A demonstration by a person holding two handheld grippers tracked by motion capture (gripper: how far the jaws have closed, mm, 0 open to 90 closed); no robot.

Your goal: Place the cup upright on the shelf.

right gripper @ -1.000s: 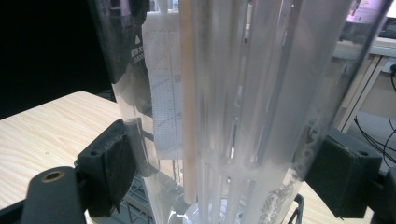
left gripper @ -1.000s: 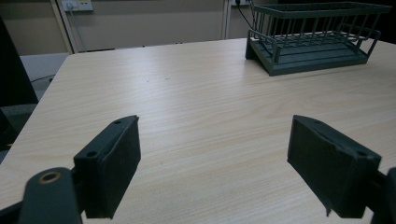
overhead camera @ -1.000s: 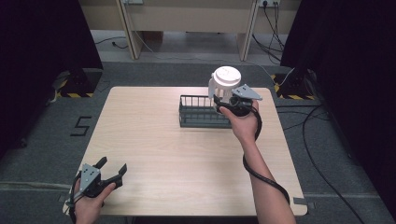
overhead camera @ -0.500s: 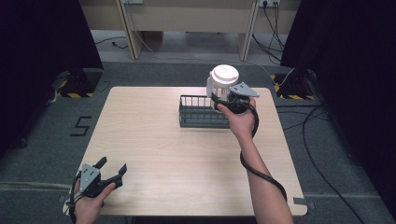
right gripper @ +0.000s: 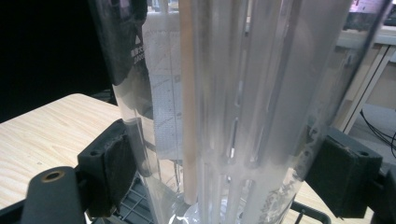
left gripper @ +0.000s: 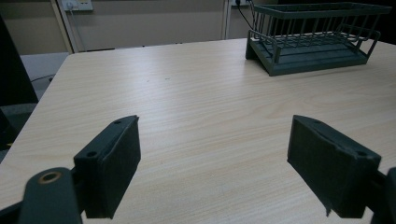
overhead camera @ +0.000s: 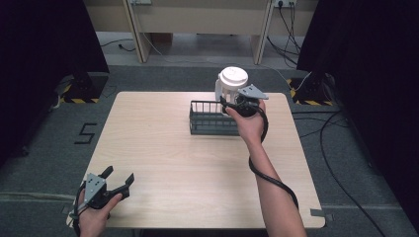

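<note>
Over the dish rack (overhead camera: pixel 213 118) at the table's far side, my right gripper (overhead camera: pixel 236 105) clamped the clear lidded jug (overhead camera: pixel 230 89), probably mid-placement, needing a straight lowering next, while my left gripper (overhead camera: pixel 114 181) idled wide open, empty.

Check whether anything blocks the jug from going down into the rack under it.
Nothing visible does. The right claw holds the jug over the rack's right end, and the rack looks empty.
</note>
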